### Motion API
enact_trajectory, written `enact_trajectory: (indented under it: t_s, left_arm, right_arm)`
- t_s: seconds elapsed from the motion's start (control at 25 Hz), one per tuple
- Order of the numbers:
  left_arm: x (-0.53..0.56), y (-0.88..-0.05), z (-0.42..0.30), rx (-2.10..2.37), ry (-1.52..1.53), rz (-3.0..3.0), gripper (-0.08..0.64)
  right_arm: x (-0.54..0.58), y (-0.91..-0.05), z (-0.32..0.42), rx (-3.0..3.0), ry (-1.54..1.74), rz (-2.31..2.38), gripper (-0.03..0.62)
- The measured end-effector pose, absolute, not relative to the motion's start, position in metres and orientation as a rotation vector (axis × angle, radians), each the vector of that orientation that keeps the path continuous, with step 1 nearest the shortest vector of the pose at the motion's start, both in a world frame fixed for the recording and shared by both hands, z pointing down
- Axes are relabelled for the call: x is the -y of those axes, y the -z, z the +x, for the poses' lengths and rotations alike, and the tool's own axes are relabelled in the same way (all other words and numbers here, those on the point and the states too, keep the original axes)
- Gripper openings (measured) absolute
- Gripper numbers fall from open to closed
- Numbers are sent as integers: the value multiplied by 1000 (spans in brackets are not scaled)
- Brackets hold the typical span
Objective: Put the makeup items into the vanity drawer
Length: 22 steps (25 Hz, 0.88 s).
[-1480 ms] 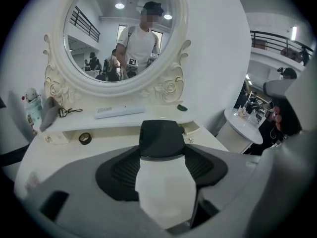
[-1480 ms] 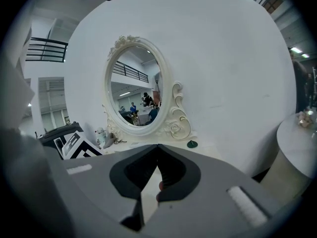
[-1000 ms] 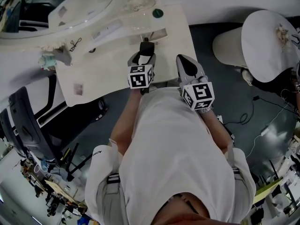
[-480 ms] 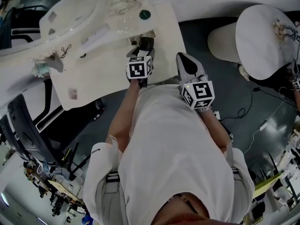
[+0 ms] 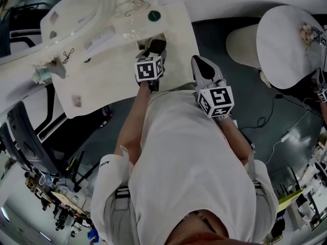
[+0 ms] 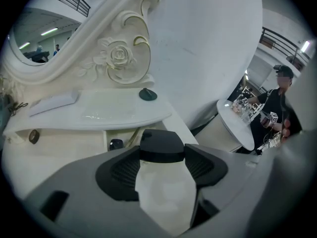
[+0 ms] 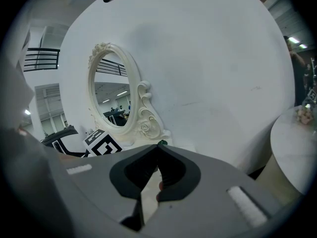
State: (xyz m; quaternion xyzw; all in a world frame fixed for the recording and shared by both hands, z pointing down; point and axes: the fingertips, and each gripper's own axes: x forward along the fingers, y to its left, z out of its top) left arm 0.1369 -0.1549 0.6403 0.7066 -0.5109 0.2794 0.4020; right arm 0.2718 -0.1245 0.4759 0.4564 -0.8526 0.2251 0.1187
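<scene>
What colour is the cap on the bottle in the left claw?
Black cap on a whitish bottle; the left gripper view shows it best.

A round white table [image 5: 291,45] stands on dark grey floor [image 5: 245,98] beside a white wall [image 7: 208,58].

Person wears a white short-sleeved shirt [image 5: 189,157]. Left gripper [image 5: 155,47] and right gripper [image 5: 203,68]: grey bodies, black ribbed pads. Each carries a white cube [image 5: 148,68] printed with black square markers.
</scene>
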Motion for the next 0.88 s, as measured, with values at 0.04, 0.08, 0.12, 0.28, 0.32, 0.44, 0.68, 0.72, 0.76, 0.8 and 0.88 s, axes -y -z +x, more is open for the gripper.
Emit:
enact_trajectory:
  t_s: [0.04,0.08,0.12,0.28,0.32,0.44,0.68,0.72,0.76,0.8,0.88]
  left_arm:
    - [156,-641,137,1298,-701,1779,288]
    - [158,-641,137,1303,-695,1771,288]
    - [159,-641,137,1307,-687,1764,288]
    - [165,-644,136,1328,-651,1729,288]
    - [166,-645,135,1335,-643,1719,288]
    - [169,-648,133,1353,-623,1693,288]
    - [172,-655,130,1380,-588,1657,289]
    - [174,-656,129,1386,-585,1655,290]
    - [175,-656,129,1393,-585,1654,290]
    - [175,-656,129,1399,-588,1654,289]
    - [175,-658,128,1409,-605,1659,290]
  right_arm:
    - [126,-476,272,2495,-657,1326,9]
    - [127,-476,273,2496,-655,1316,9]
    - [127,-477,273,2498,-654,1307,9]
    - [133,-478,276,2501,-662,1287,9]
    - [135,-478,277,2501,-664,1284,9]
    - [137,-479,278,2506,-662,1265,9]
    - [139,-484,277,2509,-672,1232,9]
    - [140,-484,277,2510,-671,1226,9]
    - [140,-484,277,2512,-671,1220,9]
    - [140,-485,277,2514,-671,1214,9]
    - [139,-486,276,2517,-672,1203,9]
